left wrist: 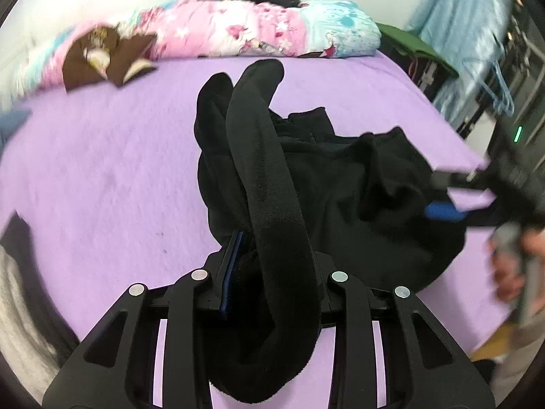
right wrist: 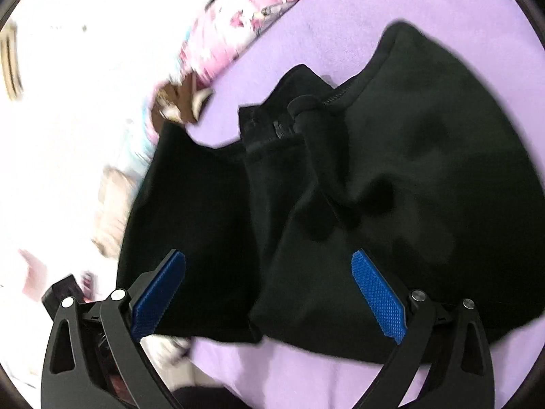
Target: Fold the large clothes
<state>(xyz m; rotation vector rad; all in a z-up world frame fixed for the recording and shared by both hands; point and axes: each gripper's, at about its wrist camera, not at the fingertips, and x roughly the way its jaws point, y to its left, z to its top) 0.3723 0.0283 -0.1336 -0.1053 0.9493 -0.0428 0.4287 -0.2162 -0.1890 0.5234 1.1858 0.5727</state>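
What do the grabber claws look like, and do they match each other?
They match. The left gripper and right gripper both have black plastic fingers with cut-out holes, round silver pins at the joints, and bumpy bright blue pads inside the fingers.

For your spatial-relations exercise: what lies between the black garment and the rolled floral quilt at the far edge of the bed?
Only bare purple sheet separates the black garment from the floral quilt; the left wrist view shows it.
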